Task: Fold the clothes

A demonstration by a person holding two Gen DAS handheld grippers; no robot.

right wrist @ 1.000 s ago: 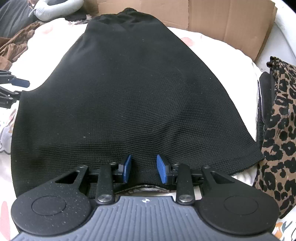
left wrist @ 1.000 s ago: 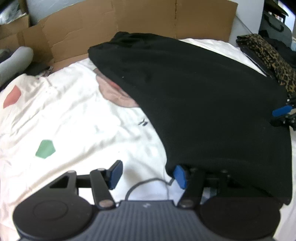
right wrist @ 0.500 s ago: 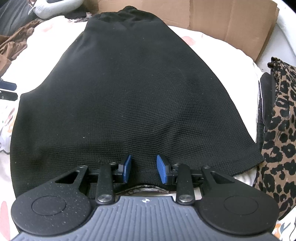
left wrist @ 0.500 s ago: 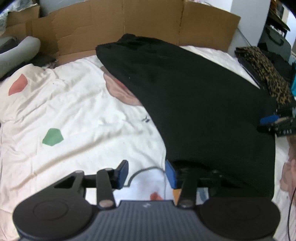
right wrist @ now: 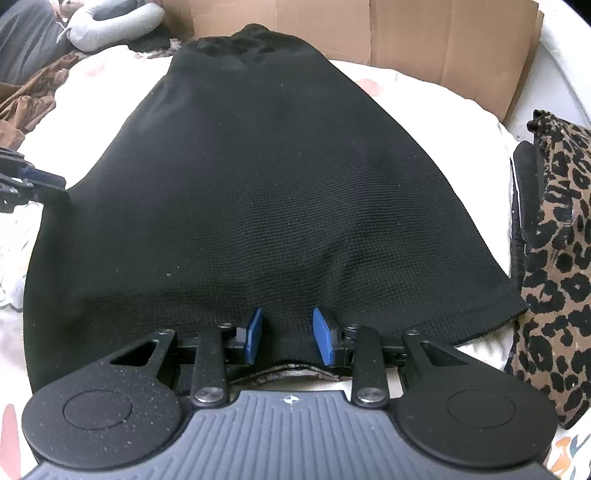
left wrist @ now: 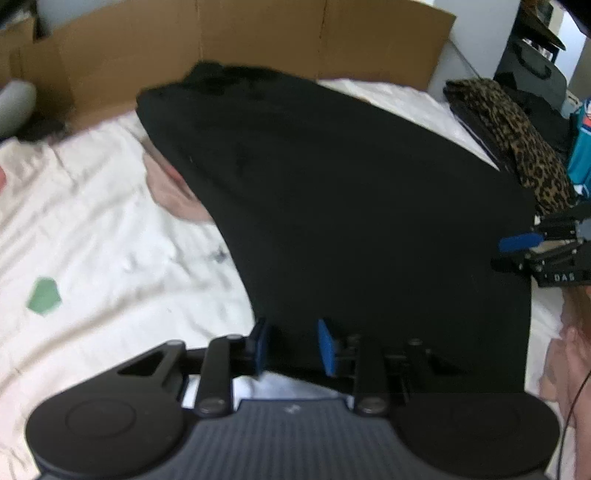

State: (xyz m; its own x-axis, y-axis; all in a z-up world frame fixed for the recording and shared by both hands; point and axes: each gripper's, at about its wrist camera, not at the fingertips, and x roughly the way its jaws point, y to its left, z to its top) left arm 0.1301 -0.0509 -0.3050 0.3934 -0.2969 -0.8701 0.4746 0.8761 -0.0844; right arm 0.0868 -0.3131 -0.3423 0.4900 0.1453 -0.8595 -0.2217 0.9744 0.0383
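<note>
A black knit garment (left wrist: 351, 206) (right wrist: 266, 192) lies spread flat on a white bed sheet (left wrist: 110, 258). My left gripper (left wrist: 291, 347) is at its near left corner. The jaws are closing, with the black hem between the blue pads (left wrist: 327, 347), and a gap still shows there. This gripper appears in the right wrist view as my left gripper (right wrist: 37, 181), at the cloth's left edge. My right gripper (right wrist: 286, 334) is shut on the near hem, and creases run out from its pads. It shows in the left wrist view as my right gripper (left wrist: 517, 251), at the garment's right edge.
Brown cardboard (right wrist: 443, 44) stands along the back of the bed. A leopard-print garment (right wrist: 554, 240) lies close on the right, over a dark item. A grey pillow (right wrist: 110, 22) and brown cloth (right wrist: 26, 107) sit at the far left. A green patch (left wrist: 43, 295) marks the sheet.
My left gripper slid right, from the bare sheet onto the garment's corner, and its jaws narrowed around the hem. The right gripper and its hold stayed the same.
</note>
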